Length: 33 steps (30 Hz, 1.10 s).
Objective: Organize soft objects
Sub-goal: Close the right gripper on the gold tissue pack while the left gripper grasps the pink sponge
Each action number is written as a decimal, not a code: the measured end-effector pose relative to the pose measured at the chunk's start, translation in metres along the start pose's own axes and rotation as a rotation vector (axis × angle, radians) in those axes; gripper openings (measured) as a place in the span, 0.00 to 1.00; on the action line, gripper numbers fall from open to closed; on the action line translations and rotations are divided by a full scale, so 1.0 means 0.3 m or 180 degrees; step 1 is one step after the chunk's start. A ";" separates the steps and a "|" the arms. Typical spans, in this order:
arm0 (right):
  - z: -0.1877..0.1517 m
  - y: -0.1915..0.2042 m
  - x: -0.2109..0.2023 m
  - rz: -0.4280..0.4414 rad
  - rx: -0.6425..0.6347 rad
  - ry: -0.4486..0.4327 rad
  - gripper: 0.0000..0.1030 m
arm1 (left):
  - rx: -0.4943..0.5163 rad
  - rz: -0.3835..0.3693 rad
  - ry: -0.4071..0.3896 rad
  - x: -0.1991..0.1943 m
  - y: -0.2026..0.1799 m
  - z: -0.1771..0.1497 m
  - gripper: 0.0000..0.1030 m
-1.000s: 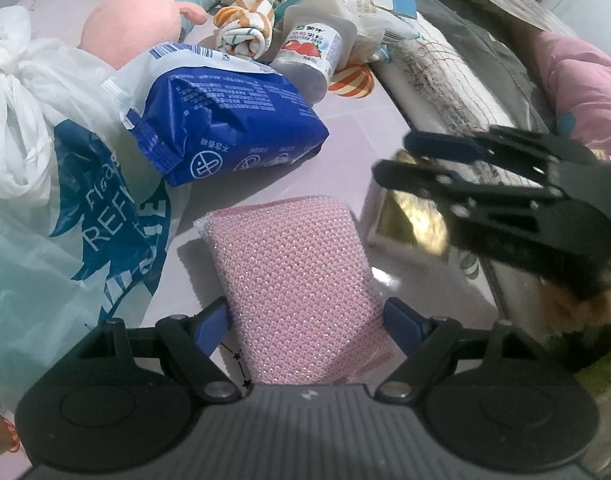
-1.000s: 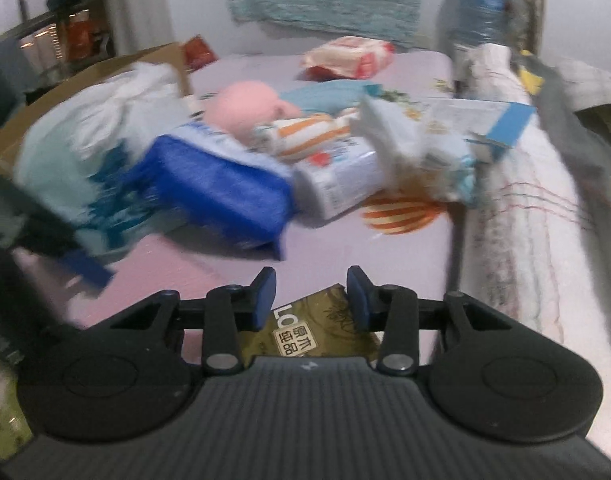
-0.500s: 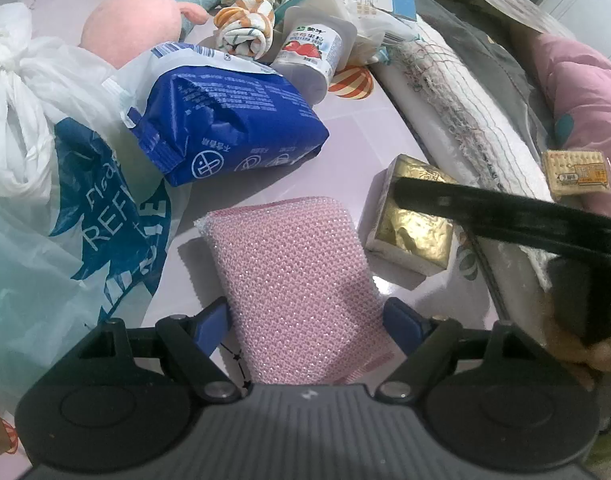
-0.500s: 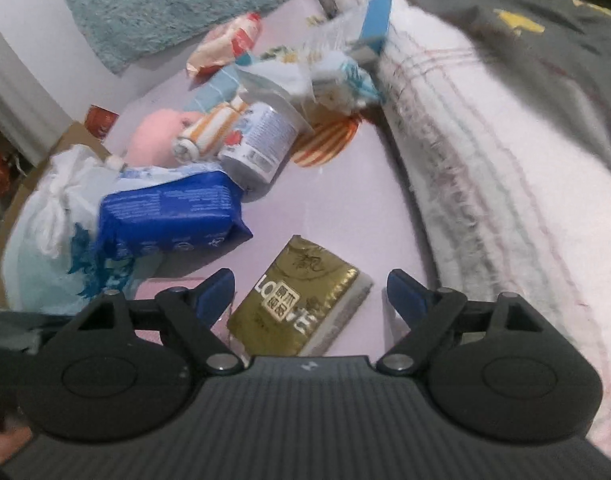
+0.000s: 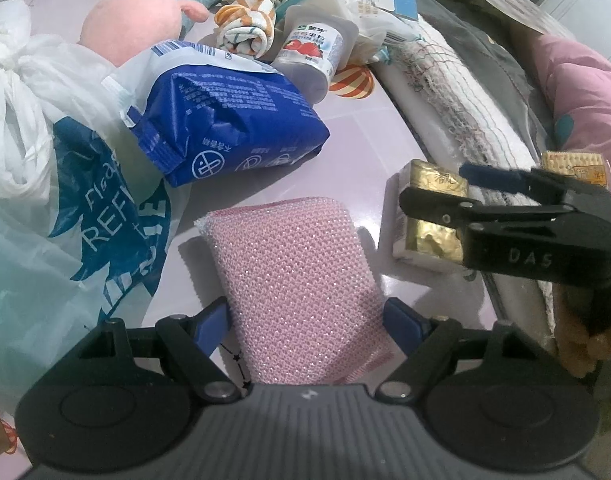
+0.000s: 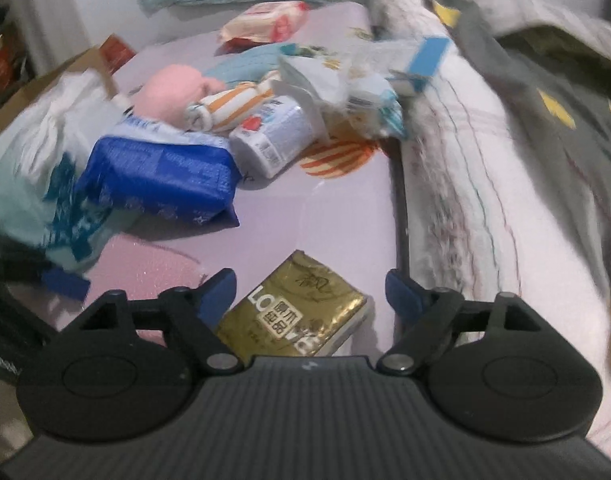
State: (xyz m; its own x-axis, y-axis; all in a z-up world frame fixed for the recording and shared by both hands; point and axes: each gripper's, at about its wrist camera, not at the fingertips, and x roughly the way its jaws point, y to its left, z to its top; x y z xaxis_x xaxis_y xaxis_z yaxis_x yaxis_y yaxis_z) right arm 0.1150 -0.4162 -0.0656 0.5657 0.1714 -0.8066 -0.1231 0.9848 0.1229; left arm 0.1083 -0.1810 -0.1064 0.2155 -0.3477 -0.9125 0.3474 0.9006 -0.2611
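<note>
A pink mesh sponge [image 5: 297, 280] lies flat on the lilac table between the fingers of my left gripper [image 5: 307, 322], whose jaws touch its two sides. A gold tissue pack [image 6: 293, 316] lies between the wide-open jaws of my right gripper [image 6: 311, 290], not gripped. In the left wrist view the gold pack [image 5: 425, 224] sits right of the sponge, with my right gripper [image 5: 437, 188] over it. The sponge's edge shows in the right wrist view [image 6: 145, 260].
Behind the sponge lie a blue wipes pack [image 5: 225, 132], a white and teal plastic bag [image 5: 45, 160], a pink plush [image 5: 133, 24], a rolled striped cloth [image 5: 245, 28] and a milk-label pack [image 5: 309, 52]. Folded blankets [image 6: 485, 200] line the right edge.
My right gripper opened wide and released the gold pack, swung up and came back down over it. The left gripper and sponge have not moved.
</note>
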 end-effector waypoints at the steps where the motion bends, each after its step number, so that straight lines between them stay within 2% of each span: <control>1: -0.005 -0.001 0.003 -0.0011 0.0081 0.0021 0.80 | 0.0000 0.0001 0.0002 0.000 0.000 0.000 0.81; 4: -0.034 0.012 0.010 -0.0083 0.0261 0.0069 0.80 | 0.0003 0.0004 0.0004 0.001 0.000 0.000 0.81; 9: -0.078 0.064 -0.011 -0.0123 -0.0193 0.0039 0.72 | 0.0010 0.0018 0.0009 0.002 0.000 0.001 0.81; 13: -0.074 0.072 -0.056 -0.0255 -0.0434 0.0019 0.75 | 0.0005 0.0021 0.0008 0.004 -0.003 0.005 0.82; 19: -0.051 0.026 -0.024 -0.0110 -0.0070 0.0028 0.79 | 0.0038 0.0070 0.0011 0.011 -0.018 0.005 0.82; 21: -0.061 0.024 0.002 -0.0106 -0.0019 0.0062 0.74 | 0.0058 0.0084 0.0004 0.013 -0.022 0.006 0.82; 22: -0.067 0.023 0.011 -0.0103 0.0008 0.0093 0.67 | 0.0066 0.0083 -0.0004 0.012 -0.021 0.006 0.81; 24: -0.079 0.034 0.004 -0.0199 -0.0041 0.0038 0.60 | 0.0069 0.0079 -0.0035 0.009 -0.021 0.004 0.80; 28: -0.099 0.007 -0.021 -0.0110 0.0174 0.0003 0.57 | 0.0085 0.0076 -0.0106 -0.001 -0.024 0.003 0.74; 30: -0.110 -0.007 -0.034 -0.0066 0.0282 -0.0019 0.57 | 0.0109 0.0054 -0.0146 -0.015 -0.028 0.001 0.66; 31: -0.116 -0.013 -0.040 -0.0012 0.0346 -0.0027 0.57 | 0.0110 0.0017 -0.0164 -0.024 -0.029 0.002 0.58; 33: -0.128 -0.019 -0.055 0.0105 0.0452 -0.0047 0.57 | 0.0121 -0.0031 -0.0190 -0.036 -0.033 0.004 0.54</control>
State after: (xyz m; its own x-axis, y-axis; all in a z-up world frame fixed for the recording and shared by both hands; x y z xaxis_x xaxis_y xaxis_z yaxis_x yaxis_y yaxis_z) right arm 0.0752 -0.4259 -0.0753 0.5753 0.2030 -0.7924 -0.0257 0.9727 0.2306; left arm 0.1037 -0.1864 -0.0934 0.2655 -0.3725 -0.8892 0.3840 0.8869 -0.2568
